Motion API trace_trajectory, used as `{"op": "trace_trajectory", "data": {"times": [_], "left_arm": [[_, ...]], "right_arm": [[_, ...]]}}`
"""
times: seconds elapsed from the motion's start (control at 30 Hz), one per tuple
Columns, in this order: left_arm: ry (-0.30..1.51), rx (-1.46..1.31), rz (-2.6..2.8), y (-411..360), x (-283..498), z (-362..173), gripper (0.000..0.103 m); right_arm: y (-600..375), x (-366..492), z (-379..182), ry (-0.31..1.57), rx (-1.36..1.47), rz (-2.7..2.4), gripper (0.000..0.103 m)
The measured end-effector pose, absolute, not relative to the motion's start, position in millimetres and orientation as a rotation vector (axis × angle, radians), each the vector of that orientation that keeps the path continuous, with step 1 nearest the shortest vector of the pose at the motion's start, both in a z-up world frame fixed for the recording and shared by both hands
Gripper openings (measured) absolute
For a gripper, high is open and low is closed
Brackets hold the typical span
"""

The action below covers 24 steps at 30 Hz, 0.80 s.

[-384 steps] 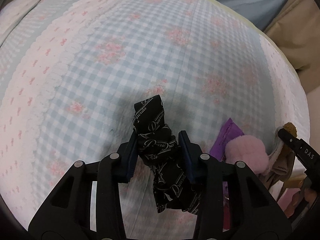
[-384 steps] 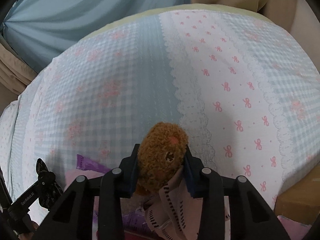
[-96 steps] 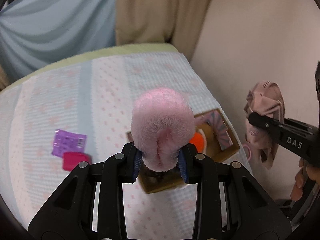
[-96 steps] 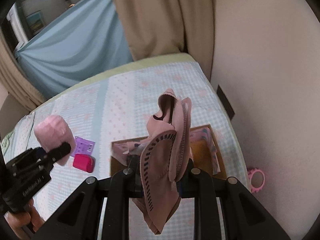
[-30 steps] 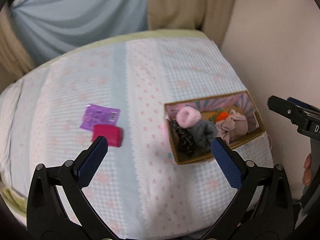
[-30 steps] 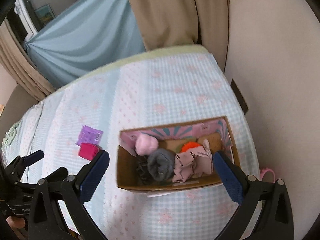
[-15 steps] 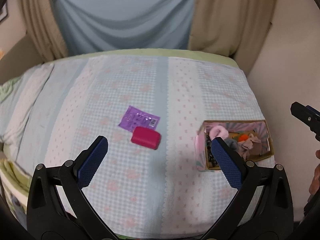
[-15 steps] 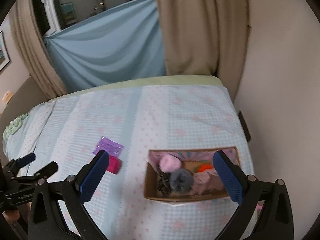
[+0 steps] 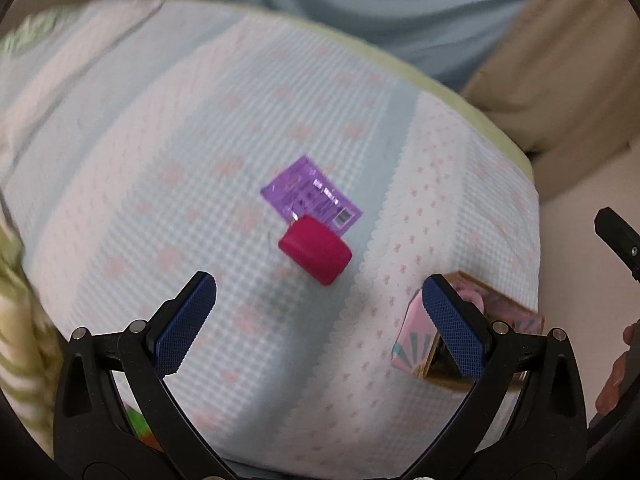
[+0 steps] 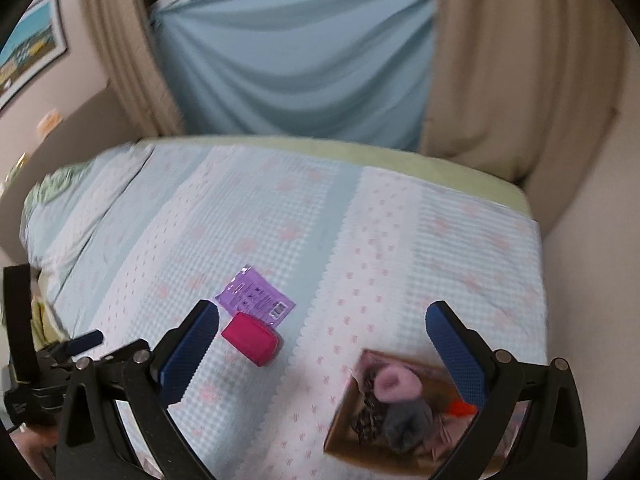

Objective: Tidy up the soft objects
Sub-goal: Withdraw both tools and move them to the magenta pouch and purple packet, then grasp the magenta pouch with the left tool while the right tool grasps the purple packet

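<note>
Both my tongs gape wide, nothing held: left tongs (image 9: 318,300), right tongs (image 10: 322,334); red pouch (image 9: 315,250) lies on bed (image 9: 160,152), touching purple packet (image 9: 311,200) at its far edge; box (image 10: 360,420) with soft things well apart to right; pouch looks padded, light, squashy; I judge it will give under pads, so I'd grip across short sides at middle; packet thin, flat, slick film; I'd pinch free corner, else it slides on quilt.
</note>
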<state>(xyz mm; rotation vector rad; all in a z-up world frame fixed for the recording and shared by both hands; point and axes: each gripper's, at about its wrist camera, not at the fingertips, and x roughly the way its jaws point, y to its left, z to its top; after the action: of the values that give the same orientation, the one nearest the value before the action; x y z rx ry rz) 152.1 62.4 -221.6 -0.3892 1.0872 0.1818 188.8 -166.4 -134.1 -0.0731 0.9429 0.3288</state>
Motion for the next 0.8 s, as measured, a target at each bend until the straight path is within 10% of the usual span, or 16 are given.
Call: {"op": "trace_trajectory", "data": {"times": [0.8], "left_arm": [[1.191,-0.88,0.577,68,246,-448,0.095]], "right_arm": [[43,354,-407,1.409,-0.572,0.908,0.103]]}}
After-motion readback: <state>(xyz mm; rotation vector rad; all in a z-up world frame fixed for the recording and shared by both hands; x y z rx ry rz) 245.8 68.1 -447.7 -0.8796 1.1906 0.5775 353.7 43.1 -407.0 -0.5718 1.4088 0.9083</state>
